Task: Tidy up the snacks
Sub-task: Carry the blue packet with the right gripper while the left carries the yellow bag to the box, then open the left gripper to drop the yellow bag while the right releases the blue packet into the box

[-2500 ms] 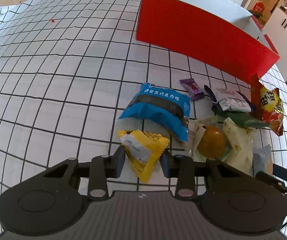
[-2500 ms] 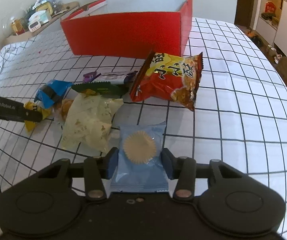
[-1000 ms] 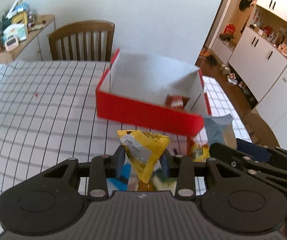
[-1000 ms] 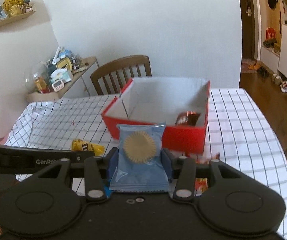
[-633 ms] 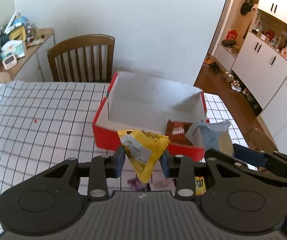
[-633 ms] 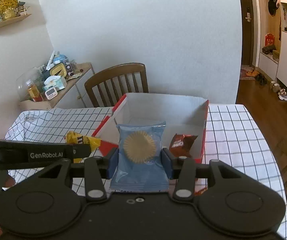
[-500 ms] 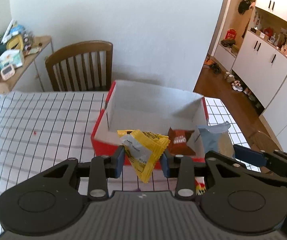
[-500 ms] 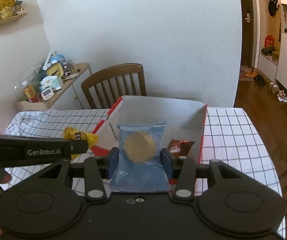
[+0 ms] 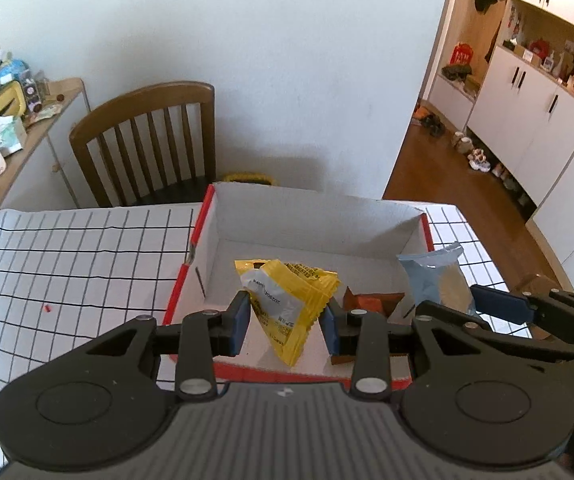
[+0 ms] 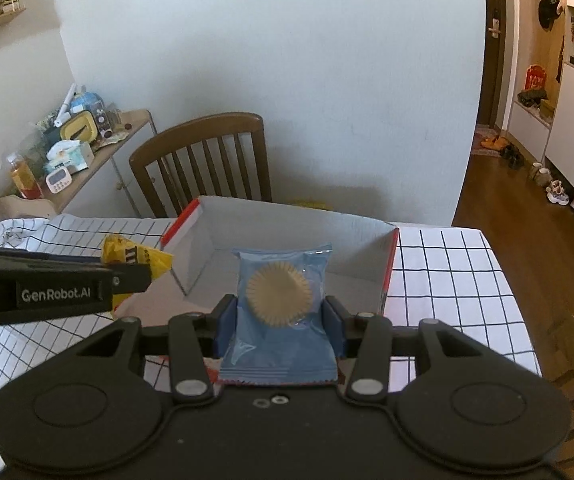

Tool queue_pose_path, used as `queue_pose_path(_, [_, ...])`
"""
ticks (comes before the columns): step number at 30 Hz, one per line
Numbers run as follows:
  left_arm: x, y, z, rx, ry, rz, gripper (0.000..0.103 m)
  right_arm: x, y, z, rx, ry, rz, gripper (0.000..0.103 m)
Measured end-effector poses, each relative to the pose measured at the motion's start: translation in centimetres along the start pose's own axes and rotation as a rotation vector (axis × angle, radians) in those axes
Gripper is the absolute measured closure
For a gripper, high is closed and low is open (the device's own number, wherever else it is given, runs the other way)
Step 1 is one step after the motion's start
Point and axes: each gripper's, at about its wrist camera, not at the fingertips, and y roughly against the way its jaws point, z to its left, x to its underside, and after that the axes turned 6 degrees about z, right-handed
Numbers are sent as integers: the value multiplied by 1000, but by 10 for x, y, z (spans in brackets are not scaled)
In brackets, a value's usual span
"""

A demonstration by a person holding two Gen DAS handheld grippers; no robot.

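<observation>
My left gripper (image 9: 285,320) is shut on a yellow snack packet (image 9: 287,300) and hangs over the near left part of the red box (image 9: 191,256) with white inner walls. A brown snack pack (image 9: 371,300) lies on the box floor just right of it. My right gripper (image 10: 279,324) is shut on a blue packet with a round cake (image 10: 281,308), held above the near side of the red box (image 10: 387,264). From the left wrist view the blue cake packet (image 9: 439,280) shows at the box's right end. The yellow packet (image 10: 135,260) also shows at the left in the right wrist view.
The box stands on a table with a black-gridded white cloth (image 9: 67,264). A wooden chair (image 9: 147,140) stands behind the table against the wall. A cluttered side shelf (image 10: 71,152) is at the far left, and white cabinets (image 9: 547,120) line the right.
Both grippers have carried their packets forward from in front of the box to above its inside. The box has grown nearer and lower in both views. Neither grip has changed.
</observation>
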Motion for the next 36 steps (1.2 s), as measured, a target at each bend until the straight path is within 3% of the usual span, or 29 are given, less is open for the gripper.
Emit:
queue_pose_path(19, [-24, -96, 7, -43, -5, 170, 67, -14, -93, -17, 21, -27, 186, 57])
queue_pose_path(34, [-15, -136, 0, -46, -14, 279, 67, -9, -111, -17, 25, 2, 227, 58])
queue_pose_path(36, [-14, -137, 0, -40, -8, 282, 62, -8, -110, -18, 22, -3, 228, 58])
